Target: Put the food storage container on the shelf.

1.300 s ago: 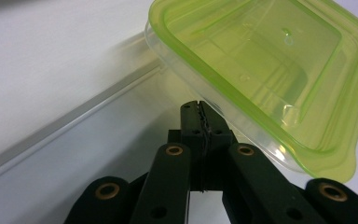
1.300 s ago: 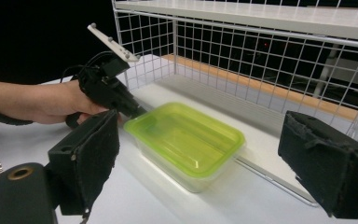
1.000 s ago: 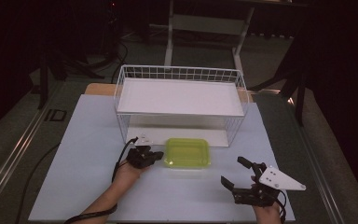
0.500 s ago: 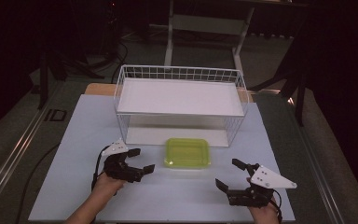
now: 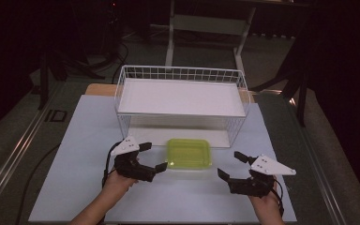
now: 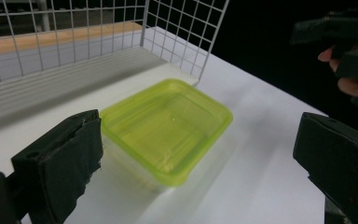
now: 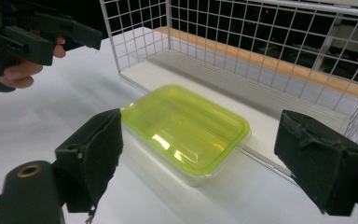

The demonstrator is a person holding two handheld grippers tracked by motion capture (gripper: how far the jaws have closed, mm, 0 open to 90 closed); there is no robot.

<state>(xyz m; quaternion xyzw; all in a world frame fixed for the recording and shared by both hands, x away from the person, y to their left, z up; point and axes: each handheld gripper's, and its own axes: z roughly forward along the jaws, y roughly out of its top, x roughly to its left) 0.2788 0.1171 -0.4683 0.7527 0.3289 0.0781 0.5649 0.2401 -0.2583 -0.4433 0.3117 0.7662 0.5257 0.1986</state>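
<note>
High view: the green-lidded box (image 5: pixel 189 153) is seen flat on the white table (image 5: pixel 65 140), just in front of the wire basket (image 5: pixel 180 101). The left gripper (image 5: pixel 151 157) is held just left of the box, its jaws having just been opening and now spread wide, with nothing between them. The right gripper (image 5: pixel 229 165) is held to the right of the box, apart from it, jaws likewise spread and empty. Both grippers are pointed toward the box

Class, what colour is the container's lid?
Translucent yellow-green lid, clearest in the right gripper view.
</note>
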